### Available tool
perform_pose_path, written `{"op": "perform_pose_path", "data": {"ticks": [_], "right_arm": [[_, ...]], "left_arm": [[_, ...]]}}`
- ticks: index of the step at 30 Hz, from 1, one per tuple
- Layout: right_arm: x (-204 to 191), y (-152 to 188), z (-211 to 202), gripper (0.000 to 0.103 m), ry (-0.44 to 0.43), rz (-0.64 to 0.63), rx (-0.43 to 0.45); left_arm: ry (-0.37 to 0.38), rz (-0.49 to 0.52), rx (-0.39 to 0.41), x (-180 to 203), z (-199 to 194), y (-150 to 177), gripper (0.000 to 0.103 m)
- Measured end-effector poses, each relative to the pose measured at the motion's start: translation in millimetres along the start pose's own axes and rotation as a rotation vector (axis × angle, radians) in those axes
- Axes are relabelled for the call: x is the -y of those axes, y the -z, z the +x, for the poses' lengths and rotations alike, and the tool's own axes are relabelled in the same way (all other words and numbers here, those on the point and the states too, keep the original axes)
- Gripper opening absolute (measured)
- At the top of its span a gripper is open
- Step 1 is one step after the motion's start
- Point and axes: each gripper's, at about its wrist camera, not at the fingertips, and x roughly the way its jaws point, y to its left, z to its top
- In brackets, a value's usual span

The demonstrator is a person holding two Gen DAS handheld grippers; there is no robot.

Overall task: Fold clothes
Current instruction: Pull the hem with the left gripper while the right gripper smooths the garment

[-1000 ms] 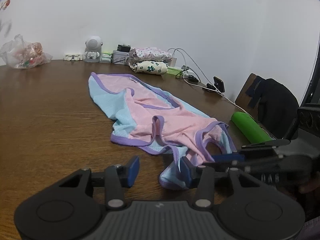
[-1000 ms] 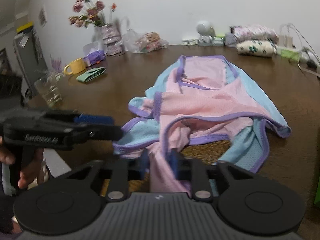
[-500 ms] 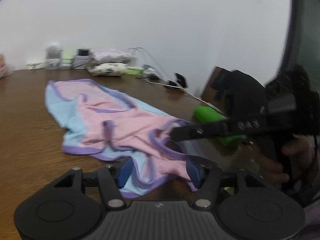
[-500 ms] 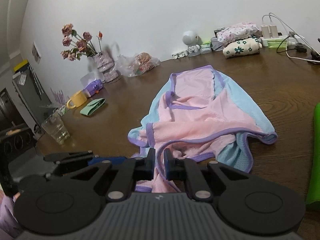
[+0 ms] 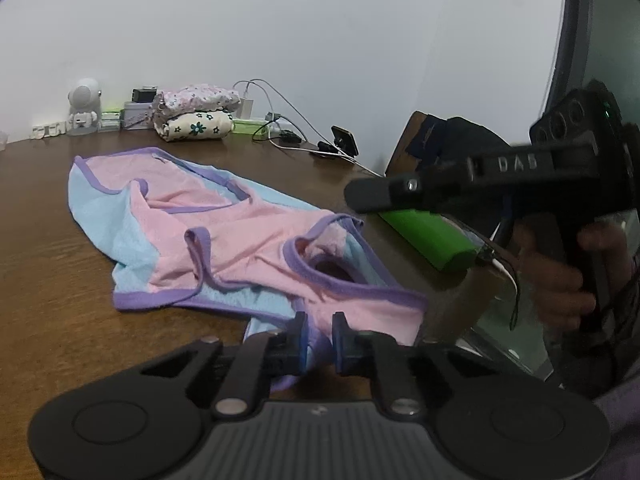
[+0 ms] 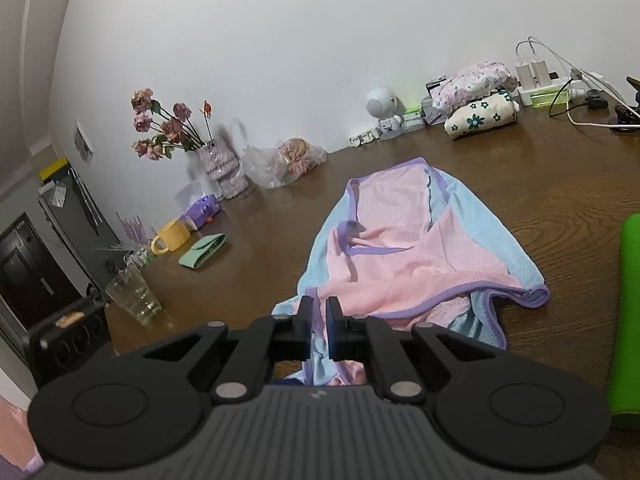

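Observation:
A pink and light-blue garment [image 5: 240, 232] with purple trim lies crumpled on the brown wooden table [image 5: 48, 260]. My left gripper [image 5: 320, 320] is at its near hem; its jaws are closing and pinch a fold of pink and purple cloth. In the right wrist view the same garment [image 6: 408, 256] spreads ahead, and my right gripper [image 6: 319, 304] is closing tight on a blue and pink fold at the near edge. A hand [image 5: 560, 276] holds that right gripper at the right of the left wrist view, above the table.
A green roll [image 5: 424, 236] lies right of the garment. Folded clothes [image 5: 196, 120], chargers and cables line the far wall. A chair with dark cloth [image 5: 460, 140] stands at the right. A glass [image 6: 136, 296], yellow mug [image 6: 172, 236], green pouch [image 6: 202, 256] and flower vase [image 6: 220, 160] sit left.
The left jaws went from wide apart to closed on the garment's near hem. The right gripper stayed pinched on the cloth and rose a little, and both views rolled.

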Motion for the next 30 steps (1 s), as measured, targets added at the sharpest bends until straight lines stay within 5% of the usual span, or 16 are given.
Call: {"op": "perform_pose_path", "data": {"ticks": [7, 11, 13, 15, 16, 23, 30], "right_arm": [[-1.1, -4.7, -8.6, 0.006, -0.013, -0.001, 0.026], [0.6, -3.7, 0.5, 0.009, 0.130, -0.079, 0.018], [2.7, -1.0, 4.5, 0.017, 0.217, -0.125, 0.012], [6.2, 2.4, 5.4, 0.048, 0.273, -0.156, -0.002], [8.7, 4.2, 4.2, 0.048, 0.281, -0.166, -0.007], [17.3, 14.3, -3.3, 0.048, 0.243, -0.201, -0.077], [-2.8, 34.1, 4.7, 0.047, 0.081, -0.282, -0.167]], "left_arm": [[-0.068, -0.014, 0.022, -11.8, -22.3, 2.2, 0.008], [-0.059, -0.017, 0.066, -8.5, -26.8, -8.8, 0.015], [-0.017, 0.001, 0.068, -1.1, -20.7, -10.3, 0.033], [0.020, 0.022, 0.053, 7.2, -11.6, -9.9, 0.044], [0.029, 0.035, 0.033, 11.6, -5.4, -8.5, 0.046], [0.008, 0.047, -0.025, 15.6, 12.4, -2.3, 0.046], [-0.041, 0.002, -0.003, -7.2, -5.1, 1.9, 0.045]]}}
